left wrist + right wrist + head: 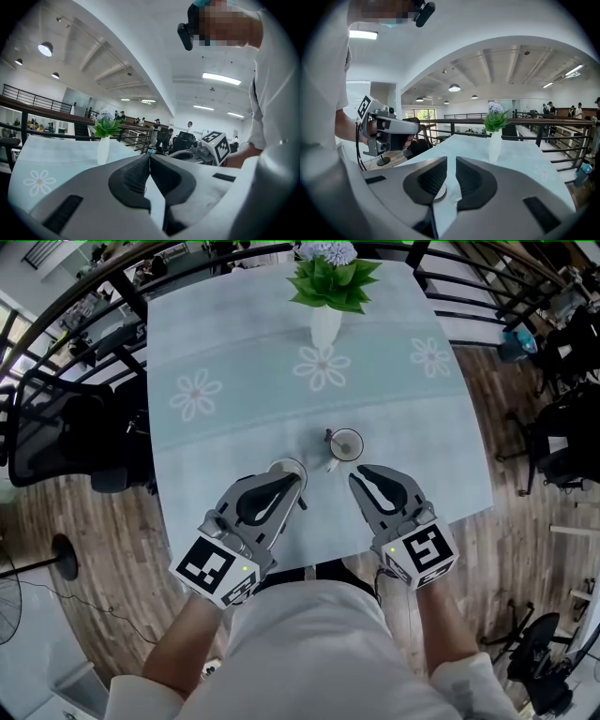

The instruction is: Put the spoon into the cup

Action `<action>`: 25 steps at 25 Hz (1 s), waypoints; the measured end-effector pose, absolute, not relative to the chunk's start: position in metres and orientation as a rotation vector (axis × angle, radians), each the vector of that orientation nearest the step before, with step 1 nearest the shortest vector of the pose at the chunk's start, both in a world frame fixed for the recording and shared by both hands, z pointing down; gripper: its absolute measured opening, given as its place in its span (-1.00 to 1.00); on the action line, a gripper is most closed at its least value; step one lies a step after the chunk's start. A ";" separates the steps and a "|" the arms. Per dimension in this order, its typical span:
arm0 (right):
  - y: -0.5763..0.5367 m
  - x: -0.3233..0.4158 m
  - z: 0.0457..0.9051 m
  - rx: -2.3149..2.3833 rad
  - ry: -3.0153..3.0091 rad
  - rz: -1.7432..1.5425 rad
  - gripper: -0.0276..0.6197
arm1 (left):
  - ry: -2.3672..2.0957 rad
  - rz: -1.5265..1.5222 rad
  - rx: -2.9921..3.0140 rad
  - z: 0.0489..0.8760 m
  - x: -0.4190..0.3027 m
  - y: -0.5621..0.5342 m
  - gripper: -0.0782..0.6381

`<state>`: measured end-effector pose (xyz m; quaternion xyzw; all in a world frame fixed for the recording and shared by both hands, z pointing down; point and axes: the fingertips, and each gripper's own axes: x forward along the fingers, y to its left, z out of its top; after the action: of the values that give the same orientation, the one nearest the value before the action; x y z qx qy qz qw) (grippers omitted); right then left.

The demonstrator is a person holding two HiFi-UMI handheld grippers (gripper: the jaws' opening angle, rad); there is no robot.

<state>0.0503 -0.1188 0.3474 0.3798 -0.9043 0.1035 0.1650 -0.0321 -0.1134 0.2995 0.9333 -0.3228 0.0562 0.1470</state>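
A small white cup [346, 444] stands near the middle of the pale blue tablecloth [234, 352]. A thin dark handle, seemingly the spoon [329, 436], sticks up at the cup's left rim. My left gripper [298, 474] hovers over the table's near part, its tips above a small white saucer [284, 466]. Its jaws touch, with nothing between them [150, 157]. My right gripper [361, 474] hangs just in front of the cup and apart from it. A narrow gap shows between its jaws and they hold nothing [451, 161]. Below that gap lies the saucer [439, 190].
A white vase with a green plant [326, 306] stands at the table's far side. Dark chairs [56, 427] sit to the left and a black railing [469, 296] runs behind. The table's near edge is just below both grippers.
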 end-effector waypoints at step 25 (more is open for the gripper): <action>-0.091 0.047 0.328 1.062 -2.626 0.356 -0.78 | -0.918 0.157 2.711 0.286 -0.024 -0.088 -0.73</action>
<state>0.0466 -0.0910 0.3283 0.3683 -0.9103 0.1235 0.1429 -0.0241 -0.0879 0.2859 0.9369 -0.3171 0.0544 0.1371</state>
